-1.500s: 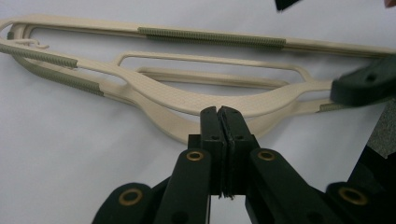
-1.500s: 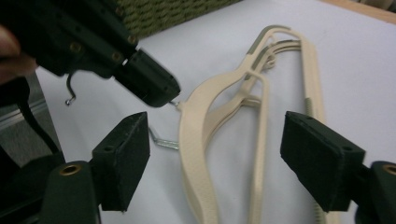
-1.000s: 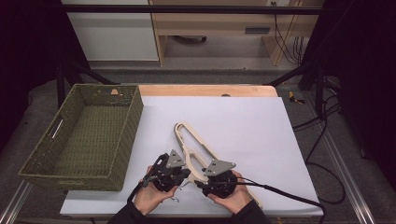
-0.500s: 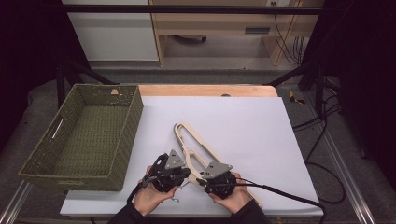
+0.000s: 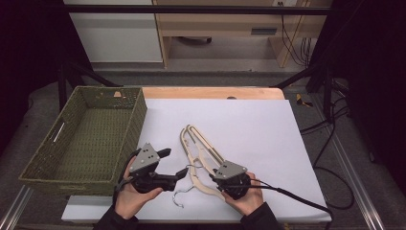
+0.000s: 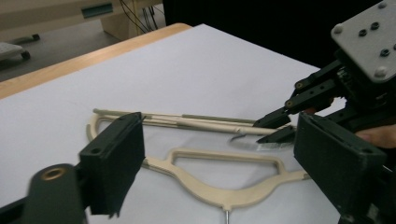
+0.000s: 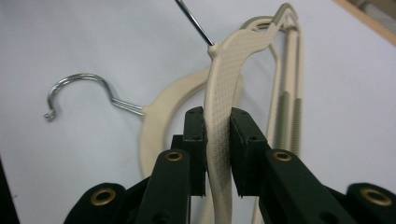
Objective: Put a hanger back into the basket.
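Lower centre of the high view: our right gripper (image 5: 221,178) clamps one arm of the upper hanger (image 7: 224,93), jaws narrow; the lower hanger (image 6: 219,182) lies beneath. Our left gripper (image 5: 174,165) has just spread wide, empty. Step: separating the pair. Next, lift toward the basket (image 5: 119,120), upper left.

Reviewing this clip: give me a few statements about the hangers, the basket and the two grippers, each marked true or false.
1. The right gripper is shut on a cream hanger. True.
2. The left gripper grips a hanger. False: its jaws have just been opening and stand apart, with nothing pressed between them.
3. A hanger lies in the basket. False: both hangers are on the white table.
4. The basket sits at the table's left. True.
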`<state>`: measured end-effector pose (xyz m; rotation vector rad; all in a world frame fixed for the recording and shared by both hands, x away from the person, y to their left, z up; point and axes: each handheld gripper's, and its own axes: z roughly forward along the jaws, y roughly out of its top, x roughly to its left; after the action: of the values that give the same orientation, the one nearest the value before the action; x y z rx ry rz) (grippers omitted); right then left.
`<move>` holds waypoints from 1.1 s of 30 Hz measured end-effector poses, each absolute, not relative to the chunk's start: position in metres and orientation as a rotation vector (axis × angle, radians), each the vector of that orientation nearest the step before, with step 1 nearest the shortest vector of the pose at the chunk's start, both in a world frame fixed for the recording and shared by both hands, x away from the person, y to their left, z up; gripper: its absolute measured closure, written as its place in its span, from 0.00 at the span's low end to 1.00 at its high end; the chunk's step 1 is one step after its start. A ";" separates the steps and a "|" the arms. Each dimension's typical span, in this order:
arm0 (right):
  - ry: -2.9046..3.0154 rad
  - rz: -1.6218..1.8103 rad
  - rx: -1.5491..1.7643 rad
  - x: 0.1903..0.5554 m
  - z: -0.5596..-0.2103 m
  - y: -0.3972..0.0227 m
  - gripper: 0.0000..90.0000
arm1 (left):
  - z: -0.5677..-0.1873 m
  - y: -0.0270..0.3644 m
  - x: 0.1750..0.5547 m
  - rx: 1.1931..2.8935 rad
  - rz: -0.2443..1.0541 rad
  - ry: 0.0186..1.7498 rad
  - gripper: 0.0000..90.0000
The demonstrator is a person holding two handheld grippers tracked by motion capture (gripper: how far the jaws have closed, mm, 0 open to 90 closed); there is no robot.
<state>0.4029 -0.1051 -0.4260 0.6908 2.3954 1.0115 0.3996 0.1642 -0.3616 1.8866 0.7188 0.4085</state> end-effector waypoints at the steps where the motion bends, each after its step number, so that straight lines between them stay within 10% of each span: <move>1: 2.381 1.009 0.692 0.404 -0.424 -0.108 0.88 | -0.362 0.168 0.400 1.876 0.408 0.730 0.15; 22: 2.201 1.074 0.875 0.414 -0.381 -0.185 0.97 | -0.381 0.169 0.410 1.927 0.389 0.746 0.06; 33: 2.408 1.328 0.712 0.407 -0.377 -0.155 0.97 | -0.376 0.160 0.407 1.952 0.390 0.681 0.06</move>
<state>0.4073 -0.1546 -0.3767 0.7120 2.4083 1.3276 0.4067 0.1598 -0.3763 1.9515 0.6807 0.3897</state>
